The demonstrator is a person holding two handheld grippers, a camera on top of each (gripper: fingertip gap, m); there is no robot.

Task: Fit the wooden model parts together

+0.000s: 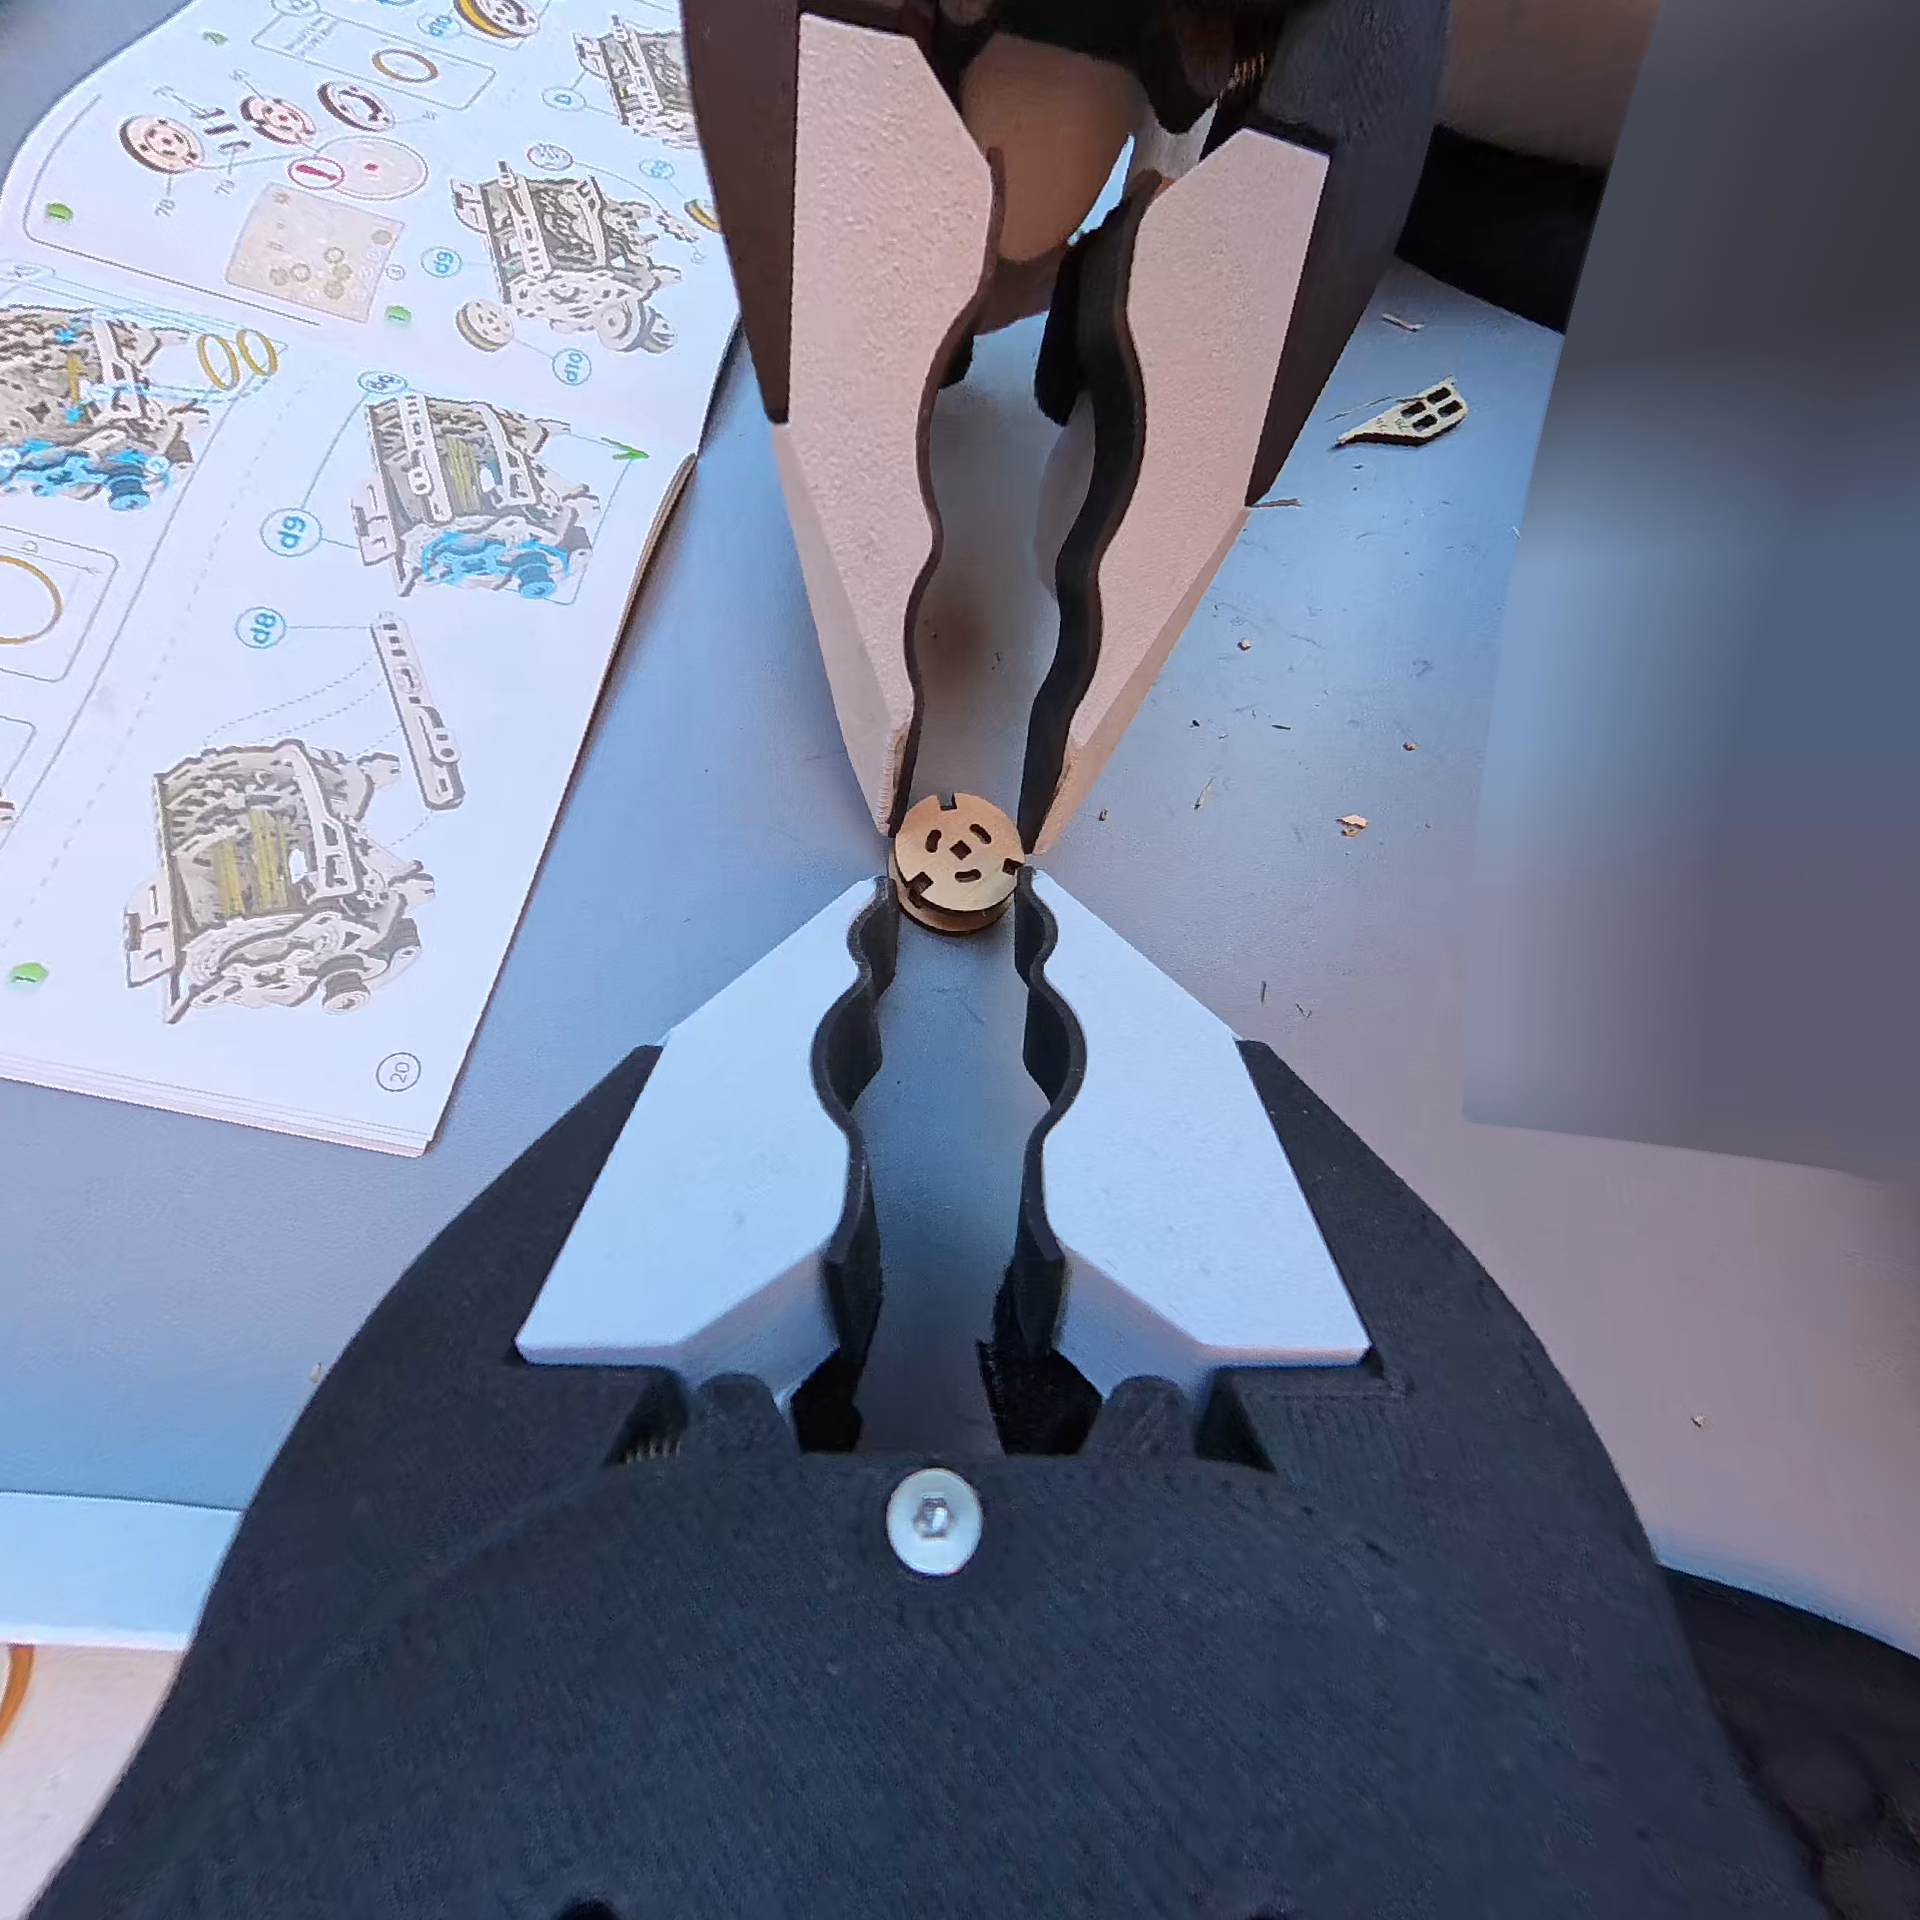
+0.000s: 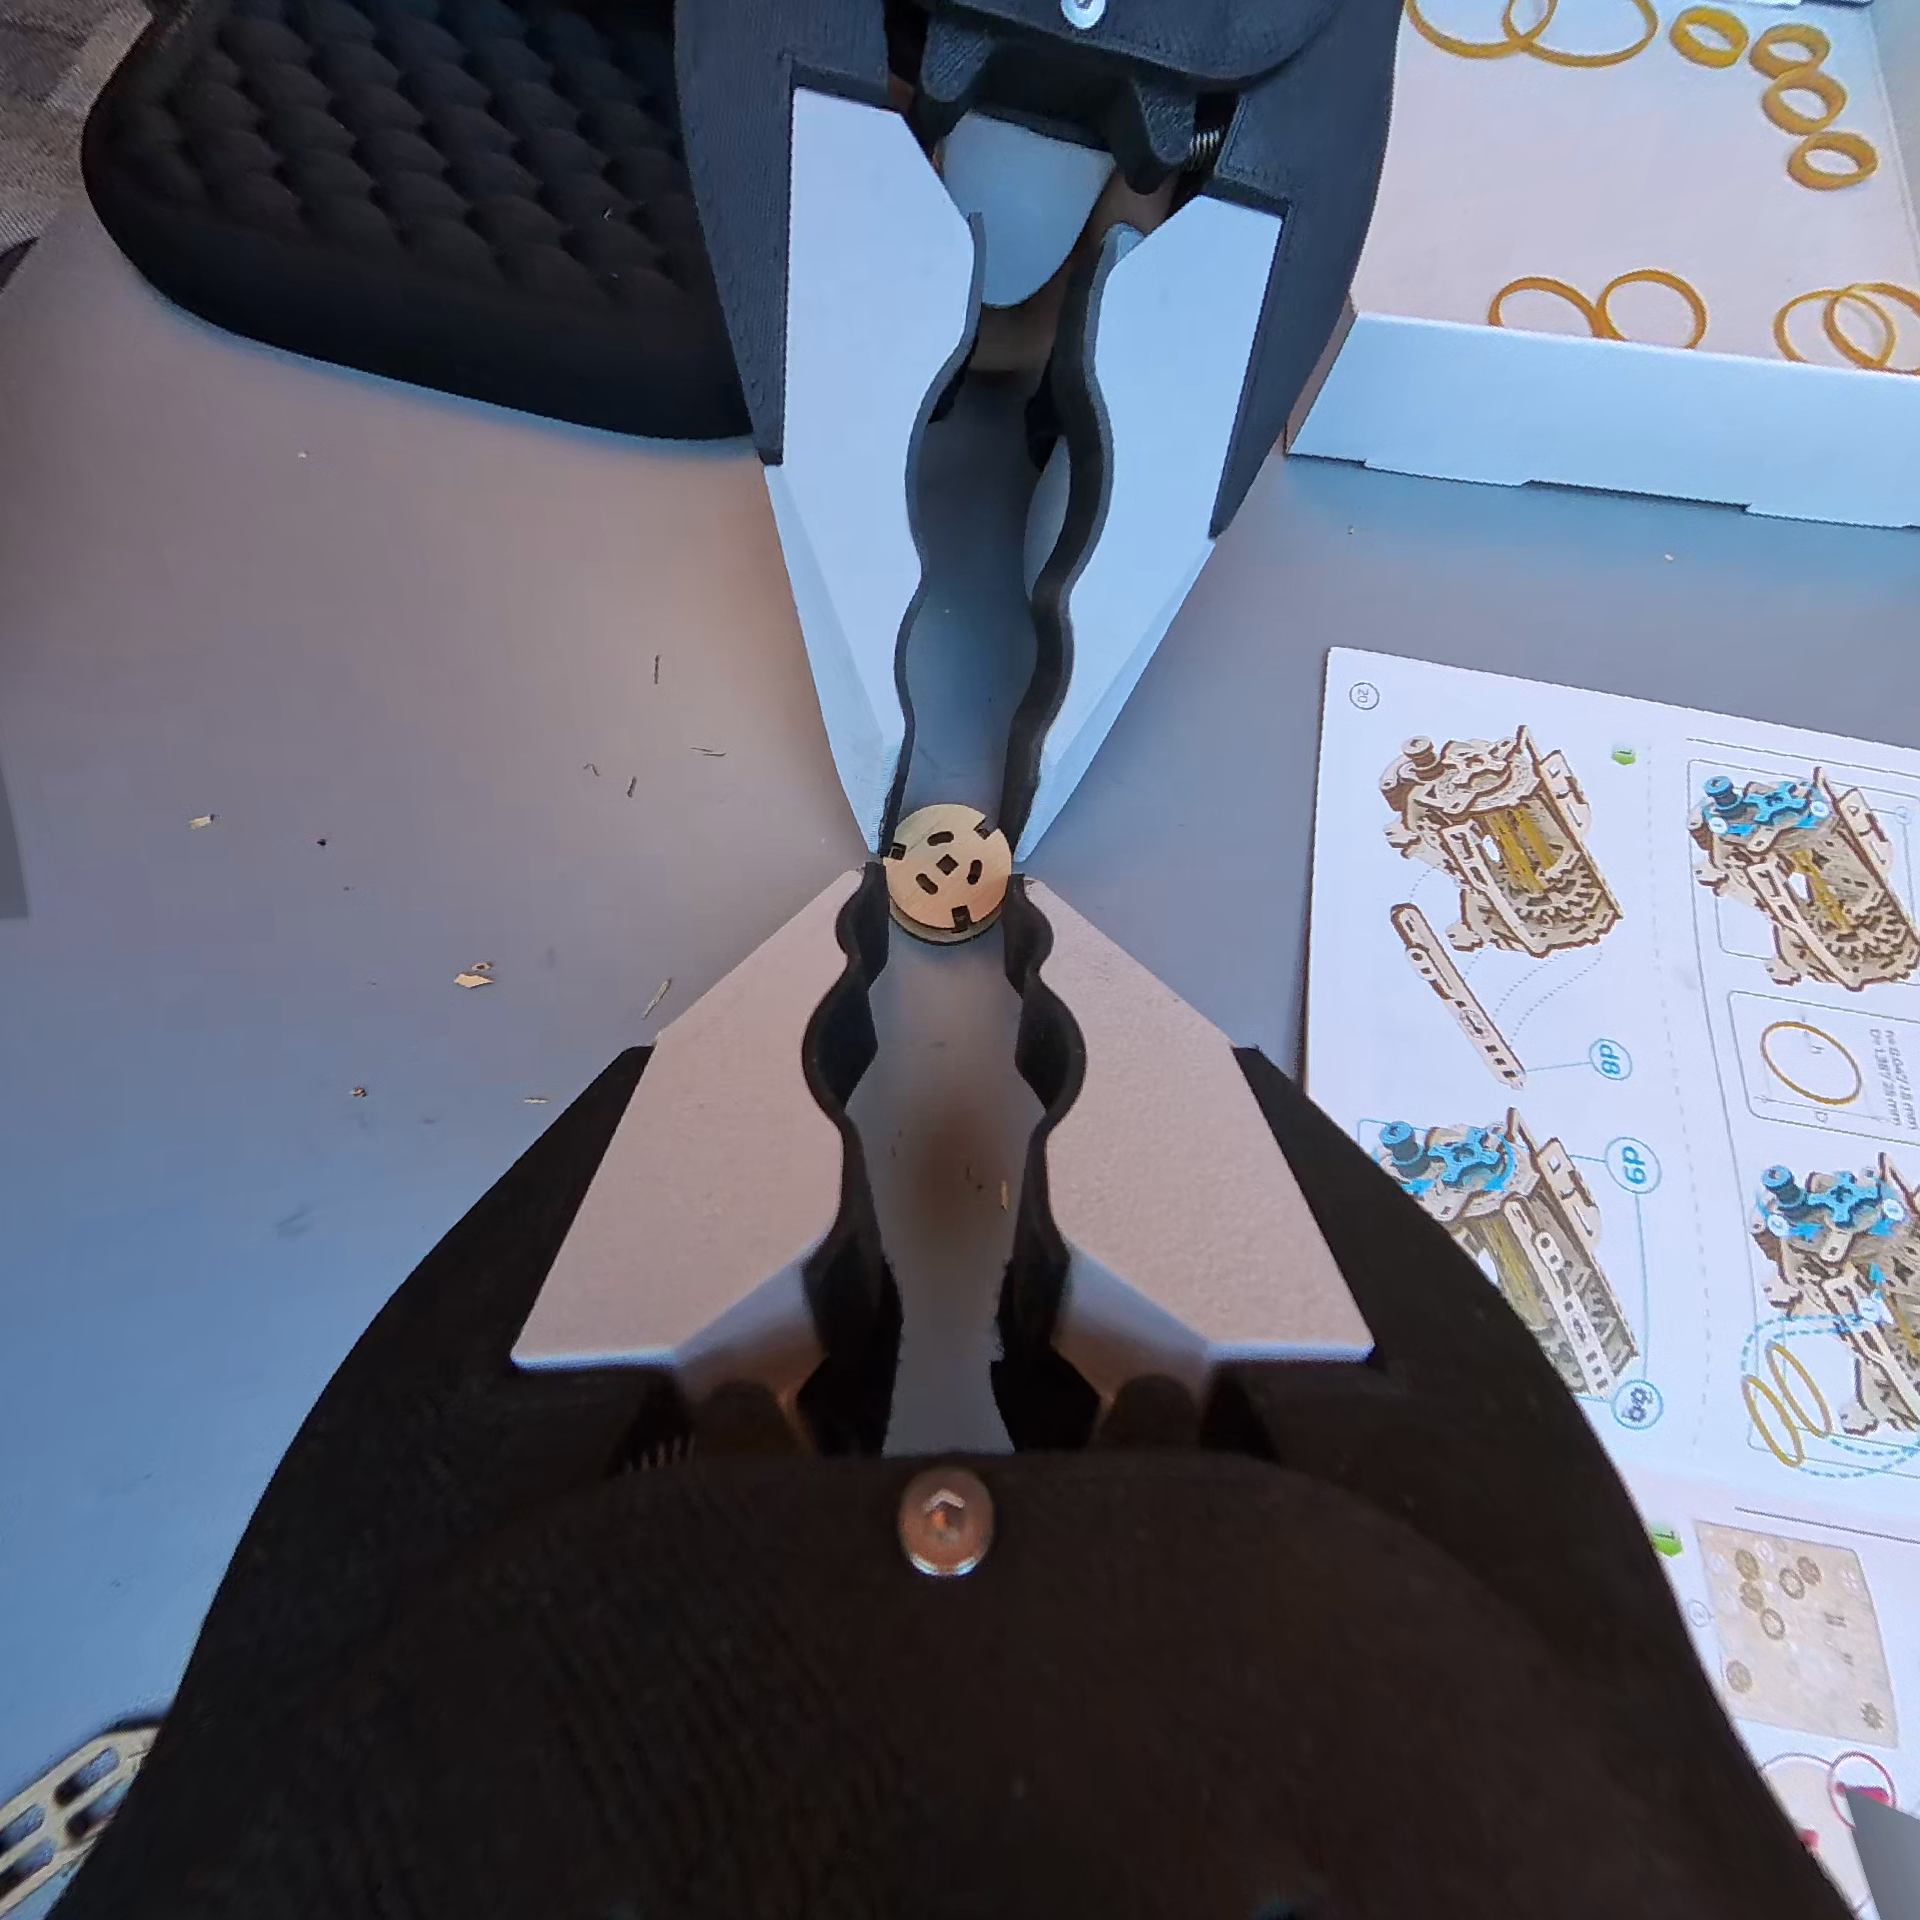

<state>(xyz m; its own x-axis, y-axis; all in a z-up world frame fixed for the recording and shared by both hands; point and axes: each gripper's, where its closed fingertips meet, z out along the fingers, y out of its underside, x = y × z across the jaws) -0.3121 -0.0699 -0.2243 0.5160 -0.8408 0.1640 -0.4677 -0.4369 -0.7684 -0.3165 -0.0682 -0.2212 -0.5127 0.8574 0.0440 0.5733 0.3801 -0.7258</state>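
Observation:
A small round wooden disc with slots and a square centre hole sits between both grippers' tips, just above the grey table. A second disc shows stacked under it, slightly offset. My left gripper reaches in from below and its tips press on the stack's sides. My right gripper comes from the top, tip to tip with the left, and also clamps the stack. In the right wrist view the disc sits between my right gripper and the left gripper.
An open instruction booklet lies left of the left gripper; it also shows in the right wrist view. A white box holds yellow rubber bands. A black cushion, a wooden scrap and splinters lie around. The grippers are tip to tip, or close to it.

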